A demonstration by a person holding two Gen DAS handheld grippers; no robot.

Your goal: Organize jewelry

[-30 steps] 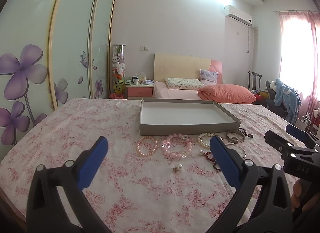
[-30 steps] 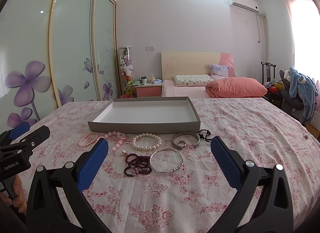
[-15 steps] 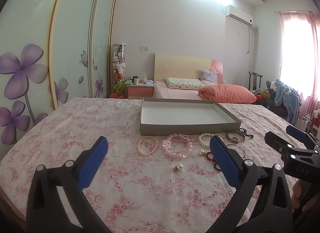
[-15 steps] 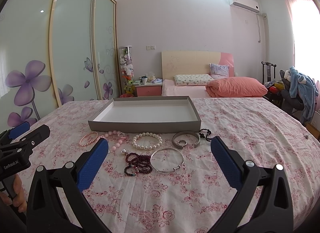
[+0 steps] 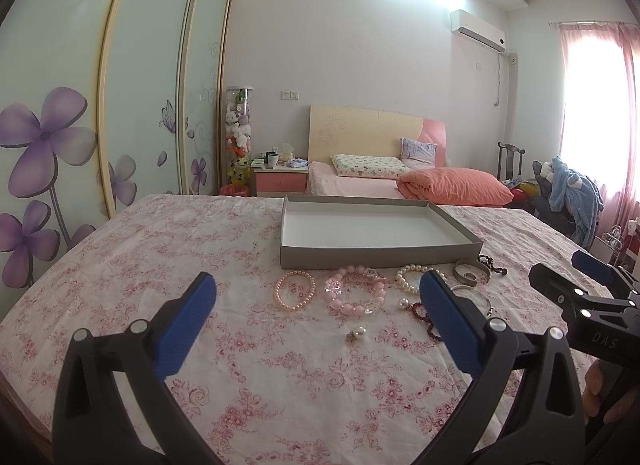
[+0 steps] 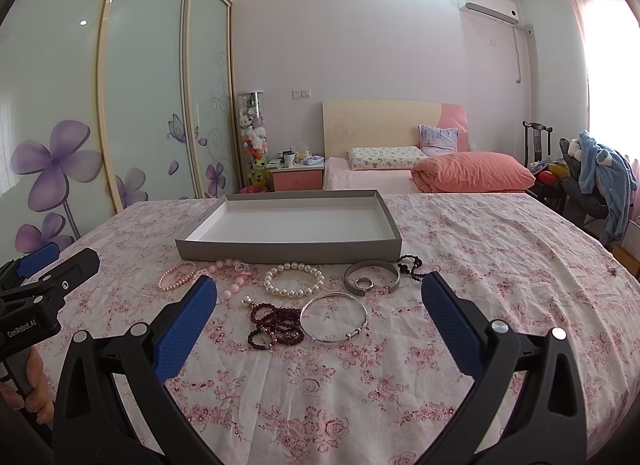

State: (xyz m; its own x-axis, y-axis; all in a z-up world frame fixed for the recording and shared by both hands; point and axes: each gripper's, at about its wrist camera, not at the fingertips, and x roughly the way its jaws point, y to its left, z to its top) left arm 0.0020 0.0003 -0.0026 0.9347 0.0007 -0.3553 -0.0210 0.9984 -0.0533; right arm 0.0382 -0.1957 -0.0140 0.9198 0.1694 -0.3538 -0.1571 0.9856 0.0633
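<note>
Jewelry lay loose on the floral cloth [image 6: 460,249], all of it just in front of the grey tray [image 6: 288,251], which held nothing. Going left to right along the tray's front wall, you had a small pink bead bracelet [image 6: 177,275], a chunky pink bracelet [image 5: 354,292], a white pearl bracelet [image 6: 294,279], a grey cuff [image 6: 372,278] and dark beads [image 6: 412,265] by the tray's right corner. Nearer you than the pearls sat a maroon bead coil [image 6: 274,323] touching a thin silver bangle [image 6: 333,316], with a loose pearl earring [image 5: 358,332] apart on the left.

Your left gripper [image 5: 316,305] hung with its jaws spread wide and gripping nothing; your right gripper [image 6: 318,307] was likewise released and empty, aimed at the bangle.

I judged the first pick not yet begun. You would have done well to take 1 piece at a time, pinching across a single strand. The bangle probably needed a low approach, since thin metal on cloth slips easily.
</note>
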